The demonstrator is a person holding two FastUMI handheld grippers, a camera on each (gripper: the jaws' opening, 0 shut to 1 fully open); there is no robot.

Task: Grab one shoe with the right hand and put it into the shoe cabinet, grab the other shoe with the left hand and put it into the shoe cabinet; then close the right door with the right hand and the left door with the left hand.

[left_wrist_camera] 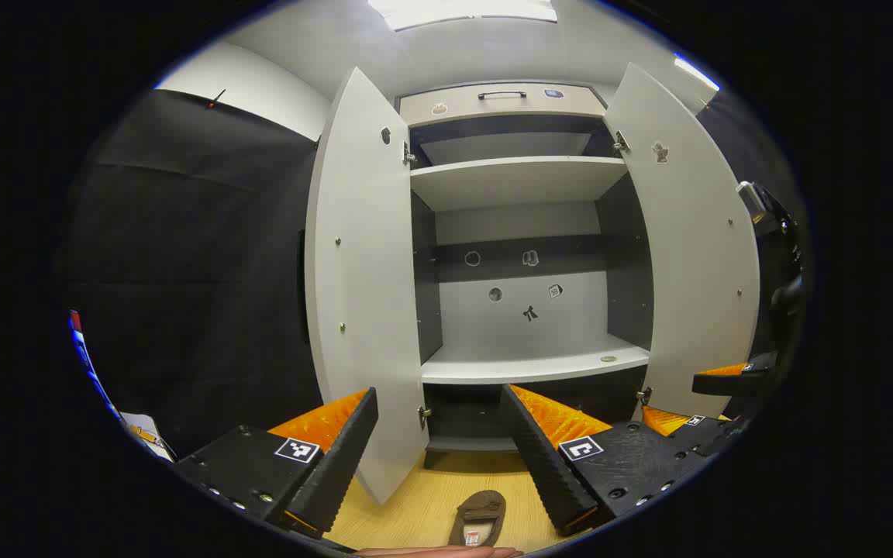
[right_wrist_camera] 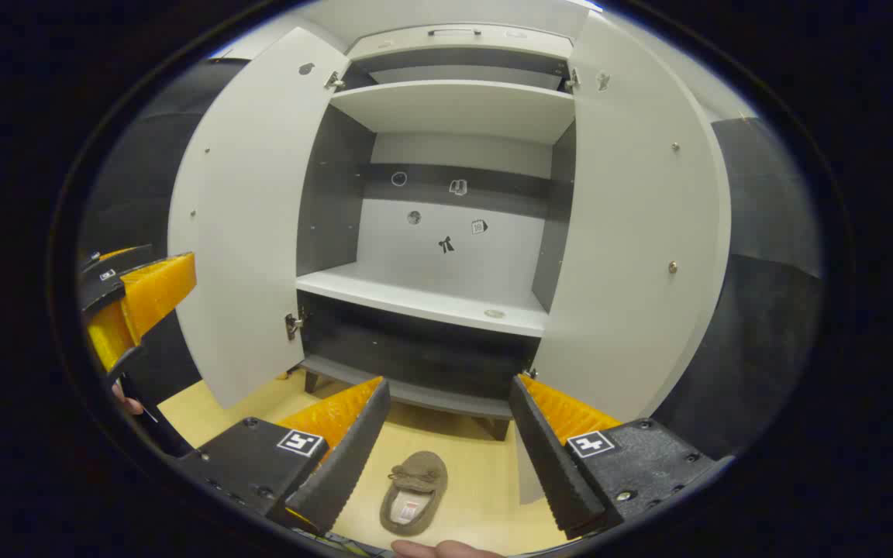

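— Nearest in the left gripper view is the left hand-held gripper (left_wrist_camera: 439,457), its two fingers spread wide with nothing between them. What lies past it?

— One brown shoe (left_wrist_camera: 479,517) on the wooden floor (left_wrist_camera: 415,504), just in front of the shoe cabinet (left_wrist_camera: 520,186), toe pointing toward it. Beyond the fingers stands the cabinet with both doors swung open: the left door (left_wrist_camera: 361,271) and the right door (left_wrist_camera: 687,256).

— And the right hand-held gripper (right_wrist_camera: 450,449)?

— Its fingers are also held well apart, pinching nothing. In the right gripper view a brown shoe (right_wrist_camera: 415,492) lies on the floor (right_wrist_camera: 485,480) between and below them, clear of both, with its opening facing up. Whether it is the same shoe as in the other view, I cannot tell.

— Anything inside the cabinet?

— A white lower shelf (right_wrist_camera: 423,298) and an upper shelf (right_wrist_camera: 454,105), both bare of shoes, with small stickers on the back panel (right_wrist_camera: 446,225). A drawer with a dark handle (left_wrist_camera: 502,95) sits on top.

— Do the grippers see each other?

— Yes. The right one shows at the right edge of the left gripper view, and the left one at the left edge of the right gripper view, beside the open left door (right_wrist_camera: 237,232).
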